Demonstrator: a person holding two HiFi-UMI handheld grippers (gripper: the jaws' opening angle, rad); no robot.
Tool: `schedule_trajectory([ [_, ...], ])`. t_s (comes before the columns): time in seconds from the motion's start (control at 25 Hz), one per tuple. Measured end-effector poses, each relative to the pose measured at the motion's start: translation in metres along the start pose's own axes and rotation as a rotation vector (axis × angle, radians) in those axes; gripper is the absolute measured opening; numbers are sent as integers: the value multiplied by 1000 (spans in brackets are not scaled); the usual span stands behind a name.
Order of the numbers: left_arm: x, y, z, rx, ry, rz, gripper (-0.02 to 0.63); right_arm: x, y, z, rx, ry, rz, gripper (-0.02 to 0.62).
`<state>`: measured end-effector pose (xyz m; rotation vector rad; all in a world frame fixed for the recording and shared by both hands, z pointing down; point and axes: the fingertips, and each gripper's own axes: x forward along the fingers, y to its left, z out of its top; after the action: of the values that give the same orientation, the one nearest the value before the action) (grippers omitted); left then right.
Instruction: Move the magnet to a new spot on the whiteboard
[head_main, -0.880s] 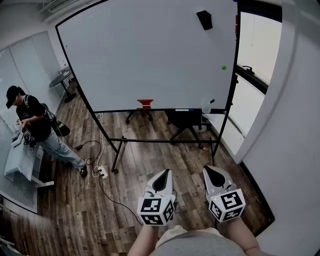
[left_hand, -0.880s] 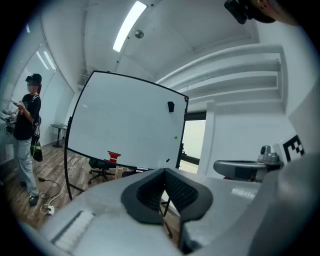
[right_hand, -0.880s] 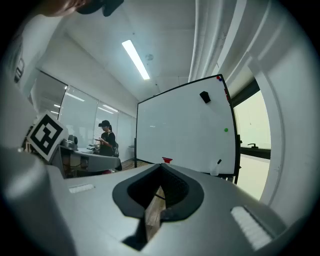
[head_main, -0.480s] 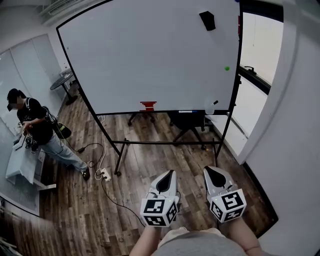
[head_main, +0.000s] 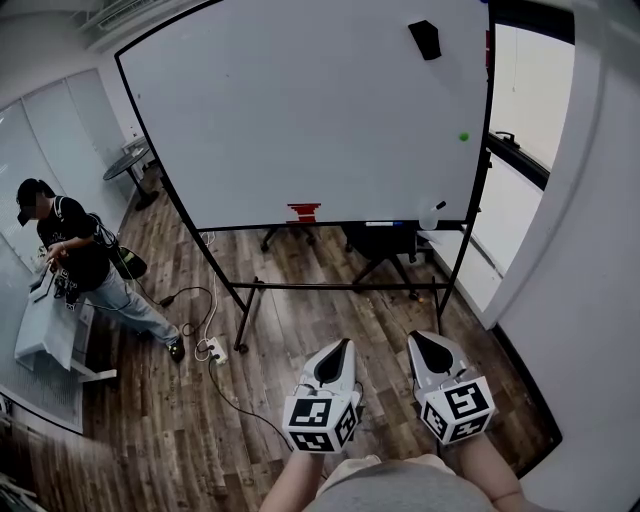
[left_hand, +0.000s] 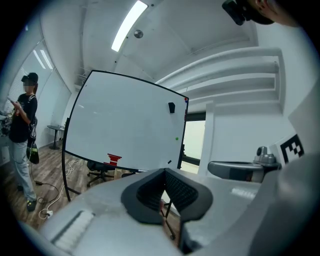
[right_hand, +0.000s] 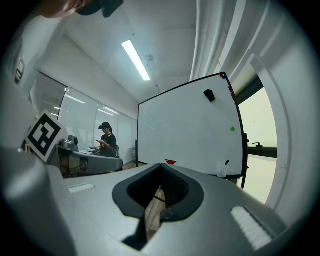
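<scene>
My left gripper (head_main: 337, 350) and right gripper (head_main: 421, 344) wait low, jaws pressed together on nothing, since the green magnet (head_main: 463, 136) on the whiteboard (head_main: 300, 110) is well apart from them.

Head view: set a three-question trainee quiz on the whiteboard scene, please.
1. True or false: the small green round magnet sits near the right edge of the white whiteboard.
2. What is between the jaws of the right gripper? A) the magnet B) a marker C) nothing
3. Fill in: the black block on the whiteboard is ___ the magnet.
Key: 1 true; 2 C; 3 above.
</scene>
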<state>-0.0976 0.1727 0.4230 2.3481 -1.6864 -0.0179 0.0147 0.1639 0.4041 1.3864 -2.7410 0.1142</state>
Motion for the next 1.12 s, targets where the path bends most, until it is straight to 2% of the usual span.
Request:
schedule_trajectory([
  [0.28, 7, 7, 4, -3, 3, -13, 3, 9, -1, 6, 6, -13, 0, 1],
  [0.64, 20, 11, 8, -8, 4, -33, 3, 14, -16, 7, 1, -6, -43, 2],
  [1.12, 88, 16, 15, -2, 6, -32, 3, 58, -81, 20, -36, -1, -69, 2],
])
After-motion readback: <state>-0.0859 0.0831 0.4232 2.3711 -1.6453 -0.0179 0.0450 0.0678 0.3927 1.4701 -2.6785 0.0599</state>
